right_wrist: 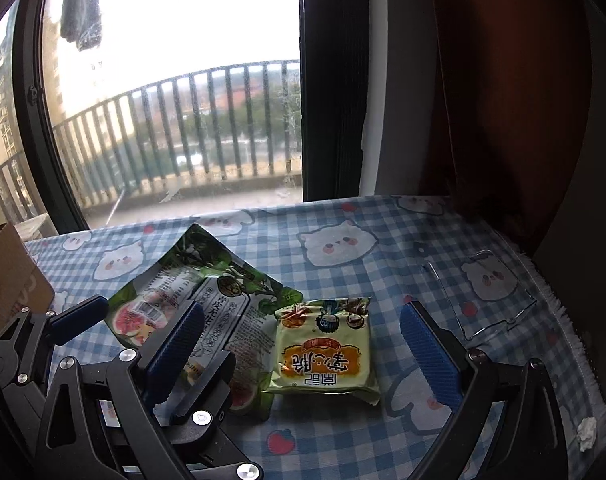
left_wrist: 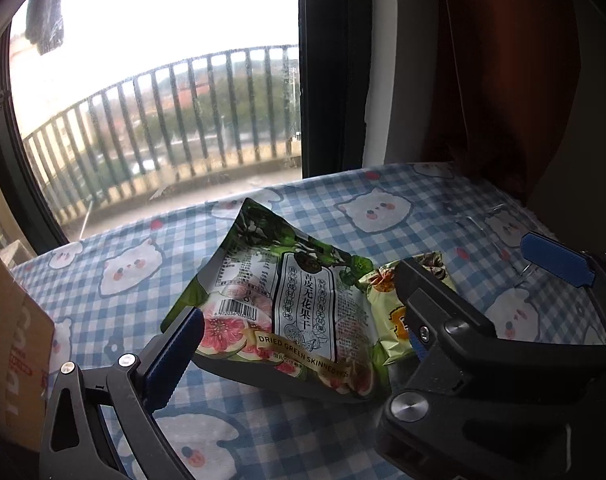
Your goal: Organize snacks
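Left view: right gripper (left_wrist: 463, 312) finger covers much of the yellow snack pack (left_wrist: 387, 320). Cardboard box (left_wrist: 11, 340) at the table's left edge is cropped in both views. Fig bag (right_wrist: 223, 312) small print unreadable.

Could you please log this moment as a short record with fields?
surface: blue checked tablecloth
fig bag: between the open fingers of the left gripper
small yellow-green packet: flat, between the open fingers of the right gripper, untouched
cardboard box: at left edge
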